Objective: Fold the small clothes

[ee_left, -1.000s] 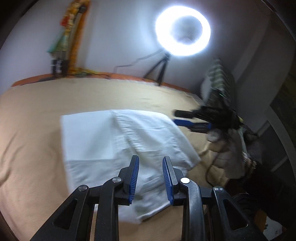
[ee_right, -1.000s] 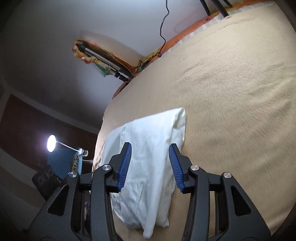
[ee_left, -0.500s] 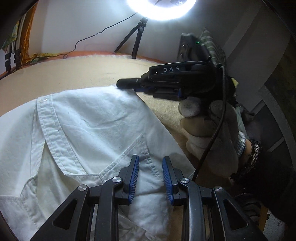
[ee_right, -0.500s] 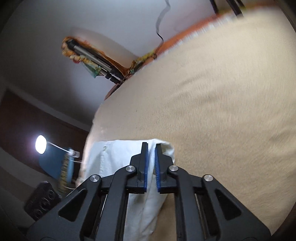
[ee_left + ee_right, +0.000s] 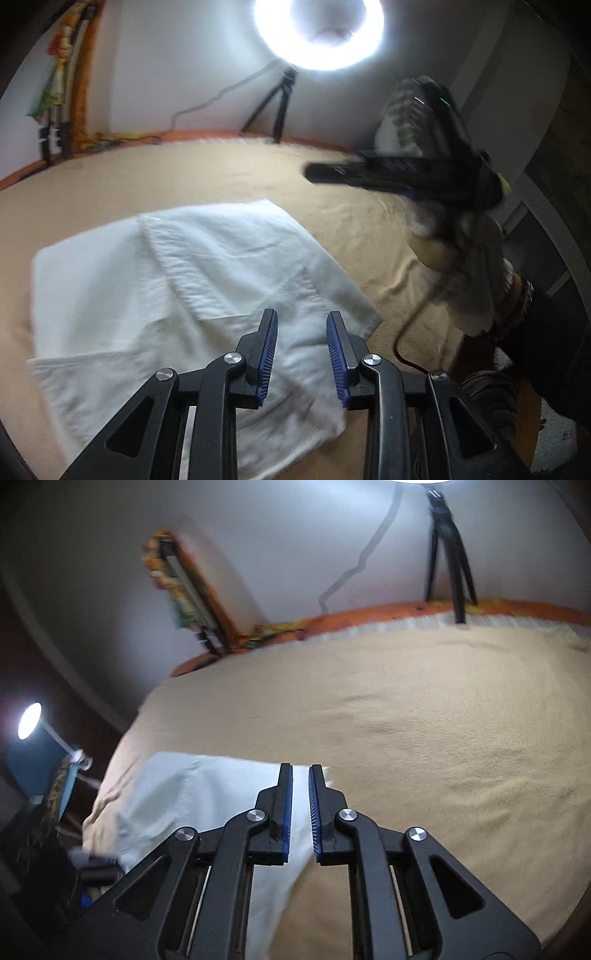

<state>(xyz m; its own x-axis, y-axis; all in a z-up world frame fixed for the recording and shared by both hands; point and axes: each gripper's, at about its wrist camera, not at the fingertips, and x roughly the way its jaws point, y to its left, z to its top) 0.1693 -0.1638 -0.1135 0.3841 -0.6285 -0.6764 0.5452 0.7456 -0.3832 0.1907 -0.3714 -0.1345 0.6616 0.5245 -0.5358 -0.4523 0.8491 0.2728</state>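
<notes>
A white shirt (image 5: 184,277), folded into a rough rectangle with its collar and a pocket showing, lies flat on the beige blanket (image 5: 184,177). My left gripper (image 5: 301,314) hovers over the shirt's near right part; its jaws are opening and nothing is between them. My right gripper (image 5: 314,175) is raised in the air to the right of the shirt, held by a gloved hand (image 5: 461,251). In the right wrist view the right gripper (image 5: 301,766) shows a narrow gap, its jaws opening and empty, above the shirt's (image 5: 207,786) edge.
A ring light (image 5: 317,33) on a tripod (image 5: 280,103) stands at the bed's far edge by the wall. A desk lamp (image 5: 29,720) glows beside the bed. The blanket (image 5: 424,720) stretches wide to the right of the shirt.
The right gripper closed at the shirt's far corner, then lifted off it empty and rolled. The left gripper dipped close over the shirt and has drawn back.
</notes>
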